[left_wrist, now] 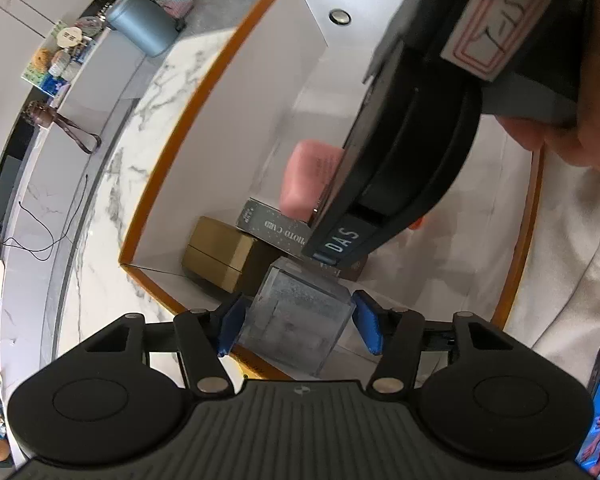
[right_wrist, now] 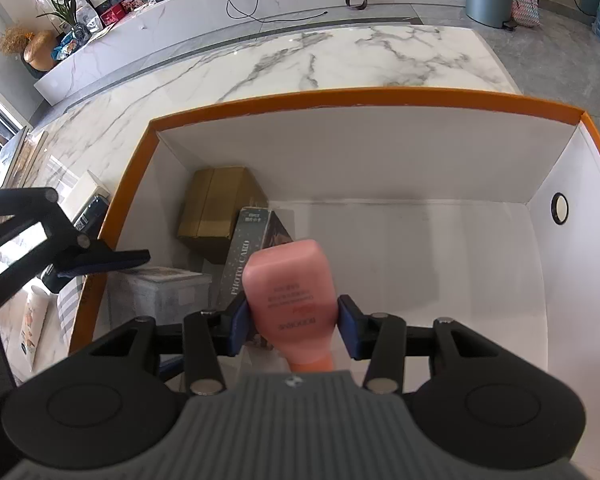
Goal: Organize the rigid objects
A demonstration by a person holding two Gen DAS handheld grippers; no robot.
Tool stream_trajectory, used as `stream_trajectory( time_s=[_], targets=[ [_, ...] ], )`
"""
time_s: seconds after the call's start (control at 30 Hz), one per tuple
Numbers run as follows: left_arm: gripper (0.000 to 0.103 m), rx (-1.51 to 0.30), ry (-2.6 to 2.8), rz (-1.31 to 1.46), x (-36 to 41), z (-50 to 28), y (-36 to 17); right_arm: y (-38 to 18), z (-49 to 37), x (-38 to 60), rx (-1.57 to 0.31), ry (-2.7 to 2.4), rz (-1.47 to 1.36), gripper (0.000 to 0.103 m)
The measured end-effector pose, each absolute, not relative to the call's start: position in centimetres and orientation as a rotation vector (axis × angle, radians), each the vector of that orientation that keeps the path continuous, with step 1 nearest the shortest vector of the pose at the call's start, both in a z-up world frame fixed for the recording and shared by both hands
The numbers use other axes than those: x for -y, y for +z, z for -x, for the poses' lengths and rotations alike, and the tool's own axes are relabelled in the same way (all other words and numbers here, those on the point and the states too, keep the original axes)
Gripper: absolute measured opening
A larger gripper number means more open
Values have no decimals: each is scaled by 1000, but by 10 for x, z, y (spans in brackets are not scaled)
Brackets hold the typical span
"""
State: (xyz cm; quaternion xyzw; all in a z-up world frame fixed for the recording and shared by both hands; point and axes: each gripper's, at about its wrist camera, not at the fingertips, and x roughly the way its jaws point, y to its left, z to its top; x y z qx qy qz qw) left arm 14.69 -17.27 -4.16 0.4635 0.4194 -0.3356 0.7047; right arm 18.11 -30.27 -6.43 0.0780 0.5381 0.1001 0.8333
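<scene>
Marble counter [right_wrist: 340,64], pink bottle [right_wrist: 290,300] between right gripper [right_wrist: 292,330] pads, seemingly over box [right_wrist: 340,98]

- The pink tube [right_wrist: 290,300] looks like smooth, soft-matt plastic.
- The clear box [left_wrist: 296,320] is frosted, translucent plastic.
- The gold box [right_wrist: 216,208] is cardboard with a metallic sheen.
- The marble table [right_wrist: 340,64] is polished and glossy.

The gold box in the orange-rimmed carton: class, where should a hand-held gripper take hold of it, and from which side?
Grip the gold box across its two long flat faces near the upper end, coming down from above. It stands in the carton's corner, walls behind it and the photo card box leaning against its front, so probably only the top is free.
</scene>
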Motion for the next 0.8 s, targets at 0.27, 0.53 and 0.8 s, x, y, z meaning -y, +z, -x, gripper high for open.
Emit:
stream_trajectory(
  time_s=[0.27, 0.53, 0.8],
  targets=[
    [67, -969, -793, -1044, 173, -160, -51, -64, -182, 304, -1143, 216, -169, 47],
    [76, -913, -750, -1038, 168, -163, -56, -65, -185, 306, -1154, 194, -198, 47],
    [75, -855, -737, -918, 158, -157, -37, -73, -193, 311, -1182, 120, -273, 47]
  ],
)
